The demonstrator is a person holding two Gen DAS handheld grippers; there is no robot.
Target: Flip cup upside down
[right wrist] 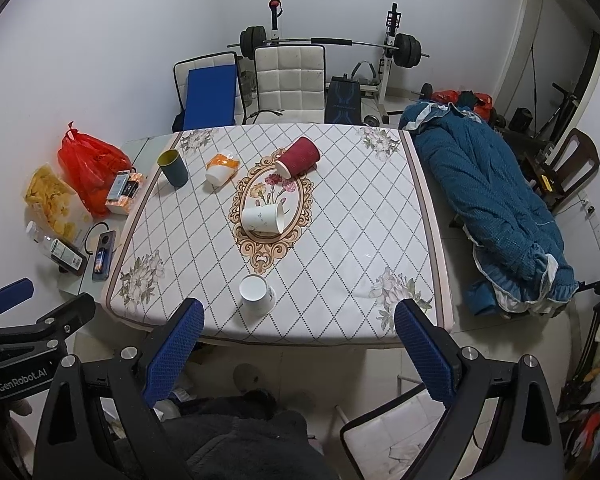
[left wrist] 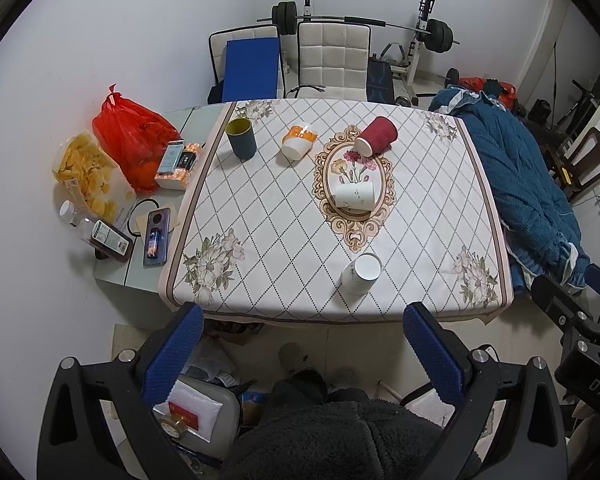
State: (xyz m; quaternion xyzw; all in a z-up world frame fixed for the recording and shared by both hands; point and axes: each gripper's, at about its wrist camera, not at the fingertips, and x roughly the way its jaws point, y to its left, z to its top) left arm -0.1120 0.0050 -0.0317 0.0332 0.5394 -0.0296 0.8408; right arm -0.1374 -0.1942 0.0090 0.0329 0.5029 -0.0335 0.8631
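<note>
Several cups sit on the patterned tablecloth point(left wrist: 284, 216). A white cup point(left wrist: 361, 273) stands upright near the front edge; it also shows in the right wrist view point(right wrist: 256, 293). Another white cup point(left wrist: 355, 196) lies on its side in the middle point(right wrist: 263, 219). A red cup point(left wrist: 377, 135) lies tipped at the back point(right wrist: 299, 156). An orange-and-white cup point(left wrist: 299, 142) lies tipped point(right wrist: 221, 171). A dark teal cup point(left wrist: 241, 138) stands upright point(right wrist: 173, 167). My left gripper point(left wrist: 300, 356) and right gripper point(right wrist: 300, 352) are open and empty, held before the table's front edge.
At the table's left lie a red bag point(left wrist: 130, 136), a chip bag point(left wrist: 86, 174), a bottle point(left wrist: 100, 236), a phone point(left wrist: 157, 236) and boxes. A blue quilt point(left wrist: 516, 188) lies to the right. Chairs point(left wrist: 332, 60) and a barbell rack stand behind.
</note>
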